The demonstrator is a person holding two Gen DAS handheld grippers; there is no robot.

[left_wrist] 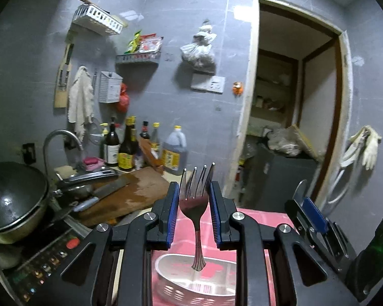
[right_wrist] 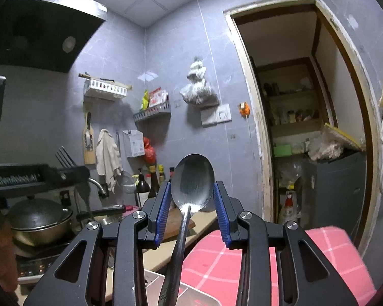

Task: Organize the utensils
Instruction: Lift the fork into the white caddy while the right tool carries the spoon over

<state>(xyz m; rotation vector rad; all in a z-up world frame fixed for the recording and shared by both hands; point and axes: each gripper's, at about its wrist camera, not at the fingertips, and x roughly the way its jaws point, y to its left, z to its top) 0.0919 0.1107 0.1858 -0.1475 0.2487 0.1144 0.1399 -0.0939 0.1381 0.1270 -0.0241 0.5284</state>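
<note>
Left hand-held gripper [left_wrist: 193,199] clamps fork [left_wrist: 195,204] — tines up.

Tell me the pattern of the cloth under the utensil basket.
Pink-red with a white grid check; the cloth shows best in the right wrist view.
</note>
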